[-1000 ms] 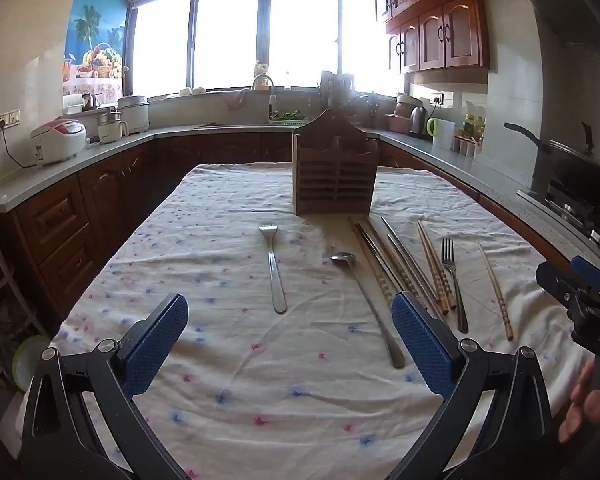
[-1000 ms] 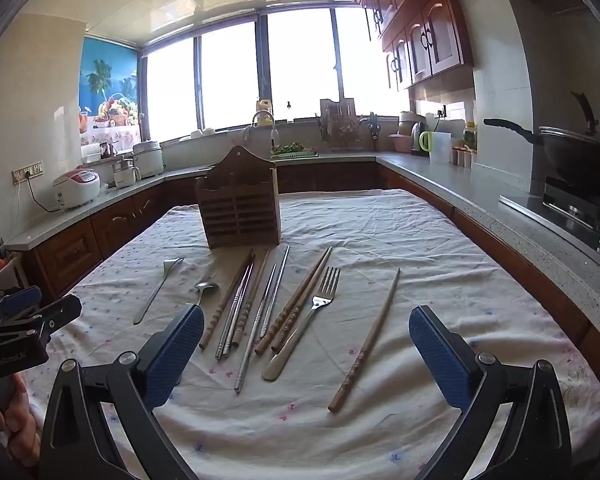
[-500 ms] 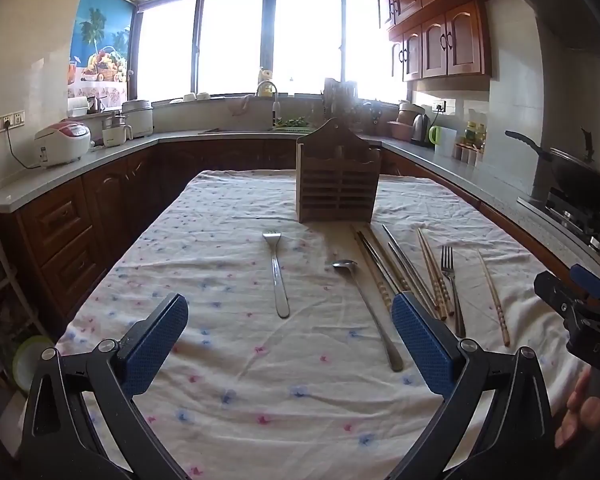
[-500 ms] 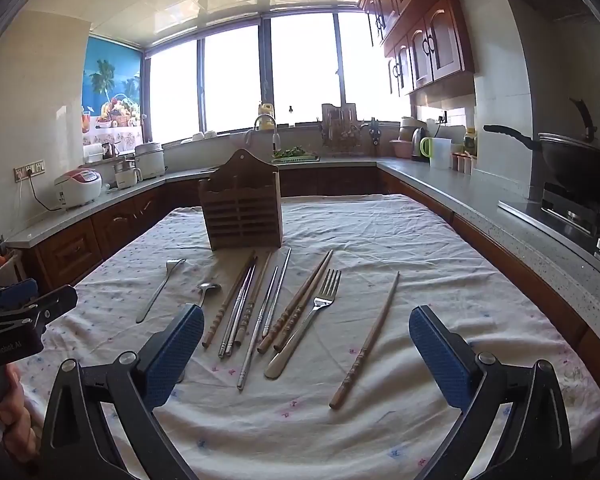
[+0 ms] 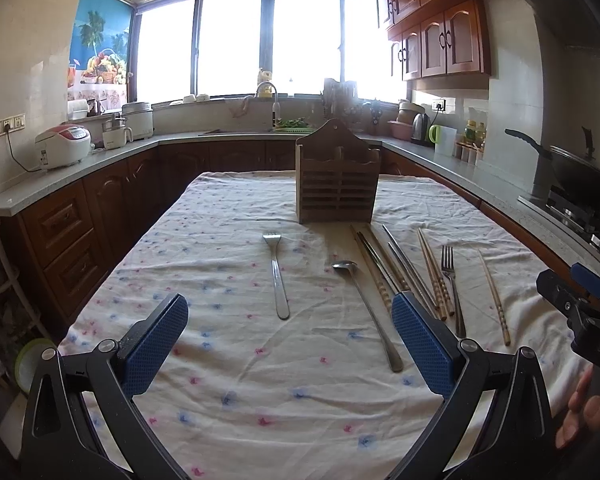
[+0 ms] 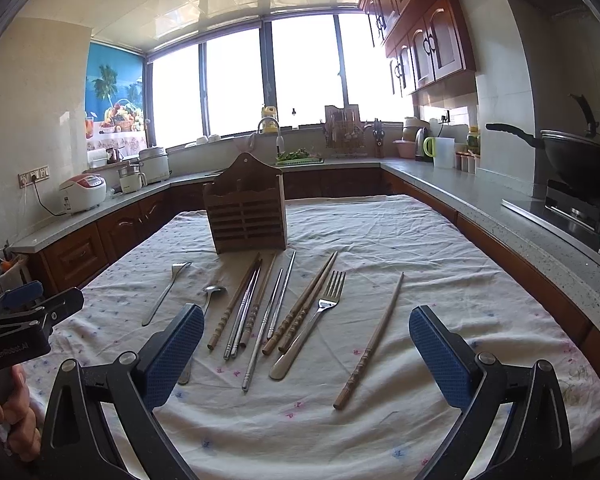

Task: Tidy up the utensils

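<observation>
Utensils all lie flat on the desk (image 6: 420, 240), on the near side of the wood holder (image 6: 246, 216). Nothing is in the holder yet, as far as I can see, so the job looks not started. Everything is left to do.

My count:
- 2 forks. One fork (image 5: 277, 276) lies alone, near & left of the holder's front. The other fork (image 6: 314, 320) is near & right of it, in with the sticks.
- 1 spoon (image 5: 366, 312), just near of the holder, btw the lone fork & the sticks.
- Chopsticks: I see abt 8. A bunch (image 6: 248, 304) starts right at the holder's foot, some wood, some metal. They overlap, so I can't be sure of the no. One wood chopstick (image 6: 370, 340) lies by itself, furthest right of the holder.

My left gripper (image 5: 290, 348) is spread wide & holds nothing. It hangs over the cloth, near side of the holder, lined up w/ the lone fork & spoon. My right gripper (image 6: 306, 354) is spread wide too, empty, over the near ends of the sticks.

I think each piece must go in a slot of the holder, one by one.
</observation>
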Demonstrator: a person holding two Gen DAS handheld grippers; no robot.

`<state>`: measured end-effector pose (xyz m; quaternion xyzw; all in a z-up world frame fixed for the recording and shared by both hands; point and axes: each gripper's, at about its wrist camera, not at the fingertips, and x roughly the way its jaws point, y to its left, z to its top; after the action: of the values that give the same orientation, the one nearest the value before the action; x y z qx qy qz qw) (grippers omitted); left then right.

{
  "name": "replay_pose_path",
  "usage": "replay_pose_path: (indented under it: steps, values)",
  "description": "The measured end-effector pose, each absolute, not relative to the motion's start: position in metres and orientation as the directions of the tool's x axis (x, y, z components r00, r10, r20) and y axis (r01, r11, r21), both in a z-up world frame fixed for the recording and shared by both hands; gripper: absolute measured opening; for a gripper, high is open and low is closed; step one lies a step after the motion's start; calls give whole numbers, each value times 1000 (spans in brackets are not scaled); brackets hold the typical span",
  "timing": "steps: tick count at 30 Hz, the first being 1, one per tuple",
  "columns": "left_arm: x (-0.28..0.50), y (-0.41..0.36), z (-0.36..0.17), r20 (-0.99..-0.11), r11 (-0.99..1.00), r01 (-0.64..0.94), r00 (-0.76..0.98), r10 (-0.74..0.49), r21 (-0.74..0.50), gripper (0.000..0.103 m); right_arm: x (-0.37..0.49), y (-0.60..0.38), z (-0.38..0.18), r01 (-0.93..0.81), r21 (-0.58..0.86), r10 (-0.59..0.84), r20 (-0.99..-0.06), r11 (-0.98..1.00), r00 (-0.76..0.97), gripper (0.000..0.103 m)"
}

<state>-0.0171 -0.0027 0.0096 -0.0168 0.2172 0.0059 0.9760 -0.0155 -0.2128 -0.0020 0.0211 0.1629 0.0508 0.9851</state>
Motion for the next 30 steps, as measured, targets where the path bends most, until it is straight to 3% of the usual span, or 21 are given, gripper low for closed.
replay_pose_path:
  steps: [30]
  values:
    - [-17, 0, 10, -426, 999, -11, 905, -7, -40, 103, -16, -210, -1, -110, 64, 125, -317, 992, 940, 103]
